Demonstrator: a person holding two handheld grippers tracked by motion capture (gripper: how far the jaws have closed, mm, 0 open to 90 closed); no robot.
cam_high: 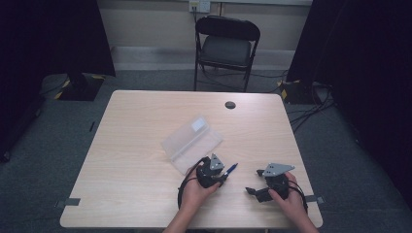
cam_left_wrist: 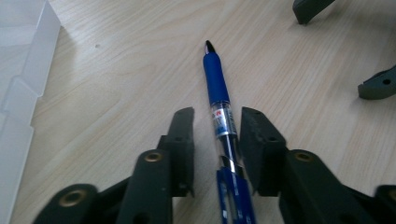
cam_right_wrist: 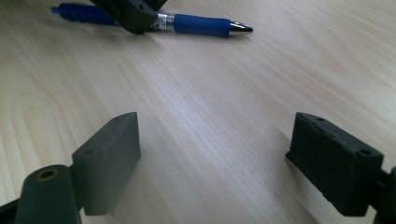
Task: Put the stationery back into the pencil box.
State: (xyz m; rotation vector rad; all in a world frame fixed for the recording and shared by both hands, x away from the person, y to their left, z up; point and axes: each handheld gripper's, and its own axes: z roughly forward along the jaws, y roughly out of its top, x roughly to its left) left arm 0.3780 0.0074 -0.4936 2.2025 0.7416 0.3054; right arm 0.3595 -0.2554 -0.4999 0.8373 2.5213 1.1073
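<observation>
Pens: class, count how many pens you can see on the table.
1. A blue pen lies on the table, between the jaws of the left tool, just right of the clear plastic case. Others could be hidden inside the case.

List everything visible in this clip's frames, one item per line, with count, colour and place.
pen: one, blue with clear barrel, on the table between the left gripper's fingers, small gaps at the pads
plastic box: one, clear, open, mid-table beyond the left gripper
table: one, light wood
chair: one, black folding, behind the table
cables: several, black, on the floor at right
left gripper: one, black, astride the pen
right gripper: one, black, fingers wide apart over bare wood
hands: two, at the near edge
</observation>
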